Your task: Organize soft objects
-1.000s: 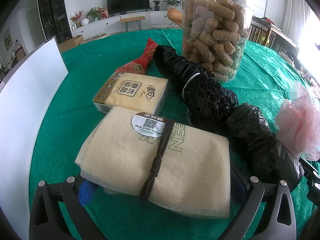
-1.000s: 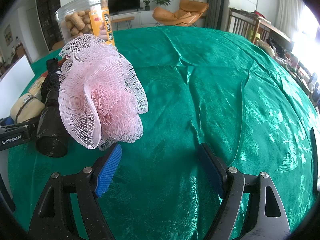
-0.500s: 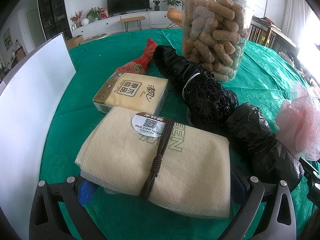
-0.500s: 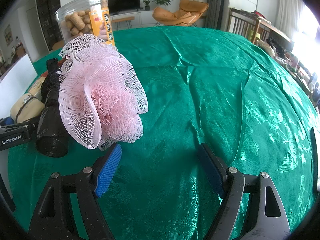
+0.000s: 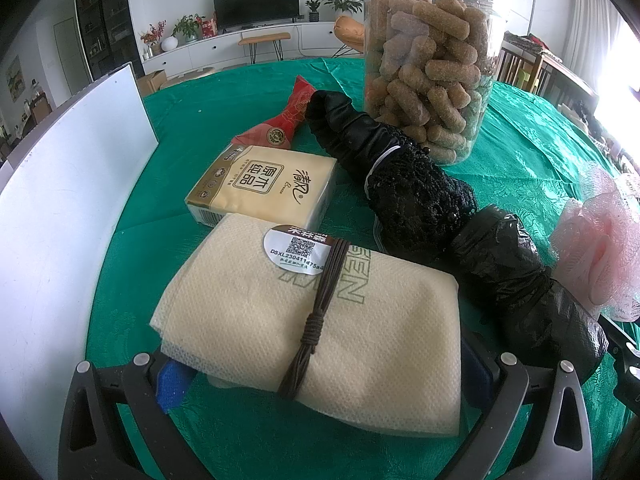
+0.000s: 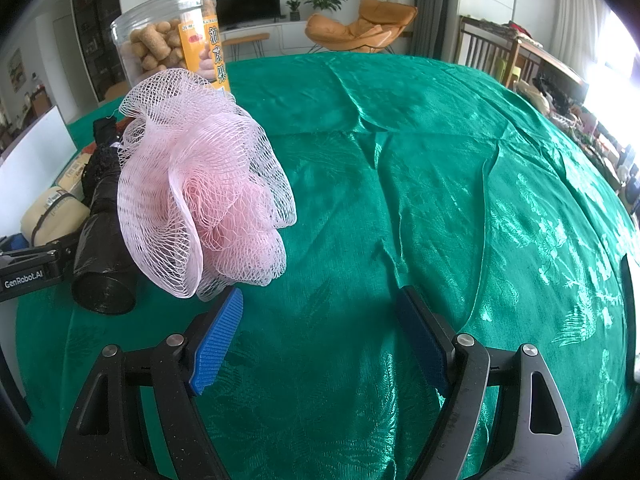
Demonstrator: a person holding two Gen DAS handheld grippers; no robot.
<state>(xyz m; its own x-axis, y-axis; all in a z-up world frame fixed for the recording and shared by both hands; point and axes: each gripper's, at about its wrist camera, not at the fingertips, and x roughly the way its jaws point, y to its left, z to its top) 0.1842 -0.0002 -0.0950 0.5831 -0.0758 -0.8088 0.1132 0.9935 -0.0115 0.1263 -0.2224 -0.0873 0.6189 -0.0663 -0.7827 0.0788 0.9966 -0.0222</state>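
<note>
at the far left edge the white board point(image 5: 68, 208) has slid rightward; both grippers unmoved. left gripper point(image 5: 320, 376) straddles the folded cream cloth point(image 5: 312, 312), grip unclear; right gripper point(image 6: 320, 336) wide, empty; sorting not begun.

Glossy green satin tablecloth point(image 6: 400, 160); pink net pouf point(image 6: 200, 200); cream waffle-weave cloth point(image 5: 320, 320); clear plastic jar point(image 5: 428, 60).

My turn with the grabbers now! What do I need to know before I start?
Left gripper: jaws around the folded cream cloth; whether they pinch it is unclear.
Right gripper: open, empty, beside the pink bath pouf.
On the green tablecloth: tissue pack, black bundle, snack jar.
Nothing looks sorted yet; all soft things remain.
</note>
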